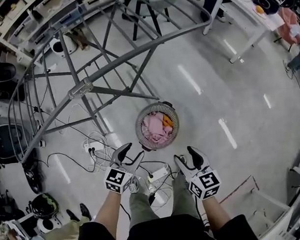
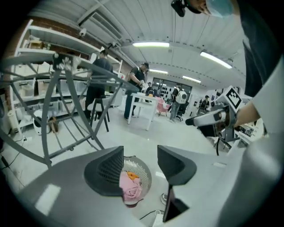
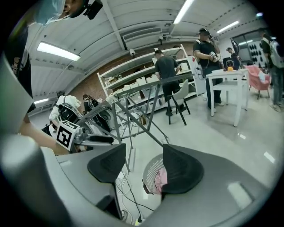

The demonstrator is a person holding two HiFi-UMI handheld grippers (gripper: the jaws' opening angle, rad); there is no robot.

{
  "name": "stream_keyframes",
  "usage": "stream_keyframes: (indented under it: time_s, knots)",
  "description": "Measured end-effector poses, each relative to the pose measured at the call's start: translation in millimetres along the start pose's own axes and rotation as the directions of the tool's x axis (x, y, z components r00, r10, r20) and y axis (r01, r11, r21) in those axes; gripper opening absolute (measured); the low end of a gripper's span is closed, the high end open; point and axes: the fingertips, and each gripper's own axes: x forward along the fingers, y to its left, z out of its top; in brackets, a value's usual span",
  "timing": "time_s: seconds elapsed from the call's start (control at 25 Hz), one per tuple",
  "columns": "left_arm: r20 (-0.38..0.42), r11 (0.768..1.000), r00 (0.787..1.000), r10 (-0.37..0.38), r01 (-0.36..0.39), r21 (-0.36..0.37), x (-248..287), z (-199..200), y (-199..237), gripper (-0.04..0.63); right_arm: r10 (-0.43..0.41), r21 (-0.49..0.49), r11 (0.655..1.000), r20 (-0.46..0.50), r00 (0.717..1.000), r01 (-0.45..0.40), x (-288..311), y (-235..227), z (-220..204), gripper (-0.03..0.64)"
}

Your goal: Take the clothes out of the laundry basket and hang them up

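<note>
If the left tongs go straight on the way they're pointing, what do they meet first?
Probably the basket, most likely the pink cloth lying in it: both show between the open left tongs. Nothing shows in the way before them, though depth is hard to judge.

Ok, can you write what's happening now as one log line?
left tool: open, empty | right tool: open, empty | basket: pink clothes inside, untouched
</note>
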Motion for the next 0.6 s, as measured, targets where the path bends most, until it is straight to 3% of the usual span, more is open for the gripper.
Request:
stream_keyframes:
  time_s: [0.24,0.4,0.6]
  knots:
    - [-0.197,0.998,0.978,-0.063,0.067,0.012,88.6,-88.1,5.9,0.212,-0.002,0.056,0.998,-0.062,0.998,0.005,31.1,-41.0,-60.1,0.252]
    - [-0.321,0.991,0.941,-0.111,0.129,0.036,134.3,-149.4,3.3,0.213,0.003,0.096,0.995,-0.093,0.996,0.006,44.0,-58.5,-99.8,0.252]
    - [-0.421,0.984,0.898,-0.125,0.168,0.066,202.6,-208.9,7.2,0.224,0.036,0.115,0.993,-0.118,0.992,-0.023,74.4,-87.5,-146.3,0.252]
